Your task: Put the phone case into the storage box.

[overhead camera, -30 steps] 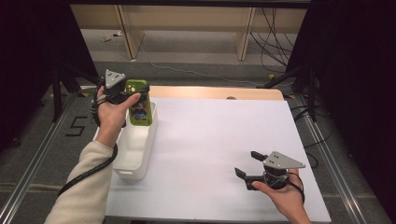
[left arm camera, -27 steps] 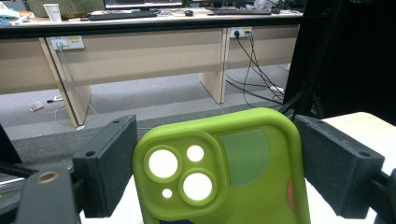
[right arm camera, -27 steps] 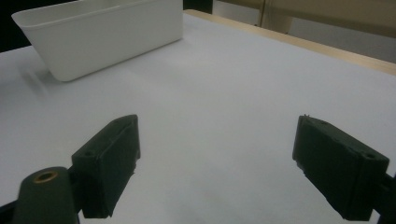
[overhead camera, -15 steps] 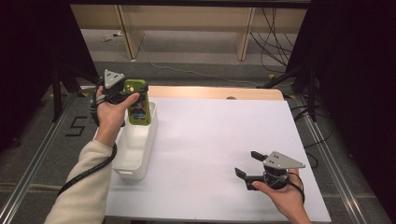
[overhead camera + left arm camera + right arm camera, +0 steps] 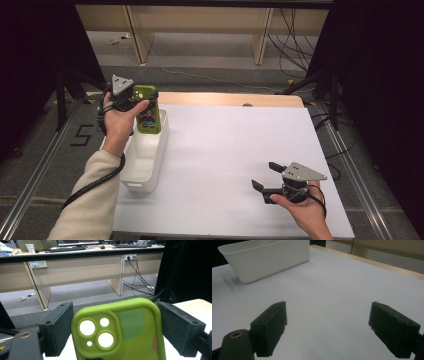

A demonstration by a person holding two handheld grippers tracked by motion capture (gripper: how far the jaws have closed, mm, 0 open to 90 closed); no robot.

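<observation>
A green phone case (image 5: pixel 146 109) with camera cut-outs hangs over the far end of the white bin (image 5: pixel 131 176). My left gripper (image 5: pixel 142 104) is shut on the green phone case (image 5: pixel 120 332), one black jaw against each long side, and holds it upright above the bin. My right gripper (image 5: pixel 266 175) rests low over the white table (image 5: pixel 235 140) at the near right, open, with nothing between its jaws. In the right gripper view the right gripper (image 5: pixel 328 325) points across bare table toward the bin (image 5: pixel 267 258).
The white table surface has a wooden strip (image 5: pixel 235 99) along its far edge. Beyond it lie grey floor, desk legs (image 5: pixel 262 35) and loose cables (image 5: pixel 295 40). Dark frame posts stand at both sides.
</observation>
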